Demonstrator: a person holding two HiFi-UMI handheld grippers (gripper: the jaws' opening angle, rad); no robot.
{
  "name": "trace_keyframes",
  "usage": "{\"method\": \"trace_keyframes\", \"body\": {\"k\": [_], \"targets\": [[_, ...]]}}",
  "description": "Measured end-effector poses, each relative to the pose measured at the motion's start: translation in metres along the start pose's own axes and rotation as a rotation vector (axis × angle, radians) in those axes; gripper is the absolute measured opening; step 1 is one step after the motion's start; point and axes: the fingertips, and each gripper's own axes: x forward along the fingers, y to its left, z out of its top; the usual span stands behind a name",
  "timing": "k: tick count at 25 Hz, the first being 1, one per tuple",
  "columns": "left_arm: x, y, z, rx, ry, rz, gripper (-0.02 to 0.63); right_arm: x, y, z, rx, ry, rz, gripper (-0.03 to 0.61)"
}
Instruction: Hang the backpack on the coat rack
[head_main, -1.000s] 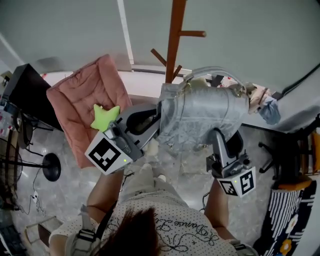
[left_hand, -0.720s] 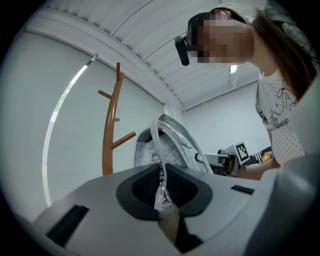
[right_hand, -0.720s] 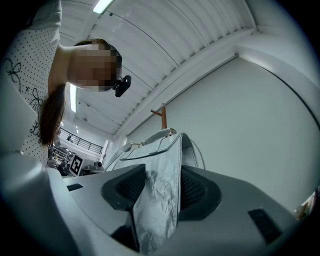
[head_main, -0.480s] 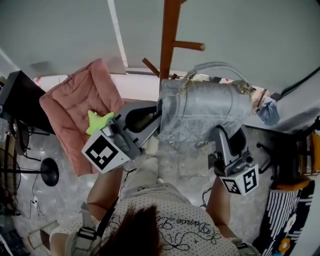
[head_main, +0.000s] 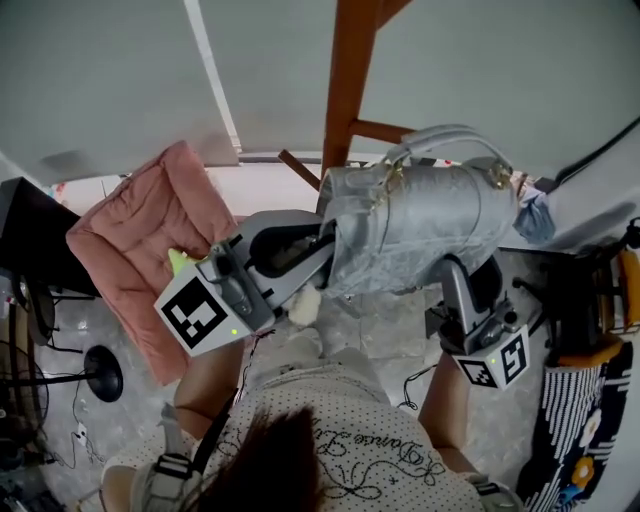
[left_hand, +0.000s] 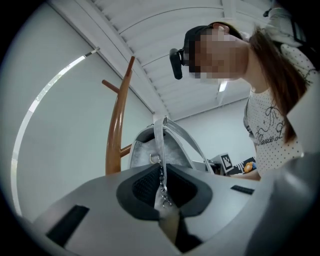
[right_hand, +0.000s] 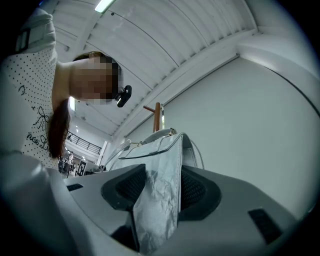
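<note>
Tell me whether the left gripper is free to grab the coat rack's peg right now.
Probably not. The left gripper is shut on the backpack, which the right gripper also grips, and the backpack sits between it and the peg of the coat rack.

Backpack (head_main: 420, 225) before coat rack (head_main: 346, 90), cushion (head_main: 130, 240) at left

My head view looks steeply down; both gripper views tilt upward, close in, all three sharing the backpack (head_main: 430, 225) and coat rack (head_main: 350, 80).
</note>
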Motion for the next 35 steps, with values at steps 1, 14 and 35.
{"method": "trace_keyframes", "body": {"k": [1,14,35], "targets": [[0.000,0.000,-0.001,0.002,0.002,-0.011,0.034,0.000,0.000,-0.001,0.002,-0.003,0.000,0.204],[0.006,0.011,-0.003,0.021,0.048,0.066,0.034,0.018,-0.023,-0.015,0.120,0.015,0.095,0.204],[-0.003,0.028,-0.042,0.010,0.169,0.178,0.034,0.036,-0.041,-0.061,0.177,0.088,0.174,0.206]]}}
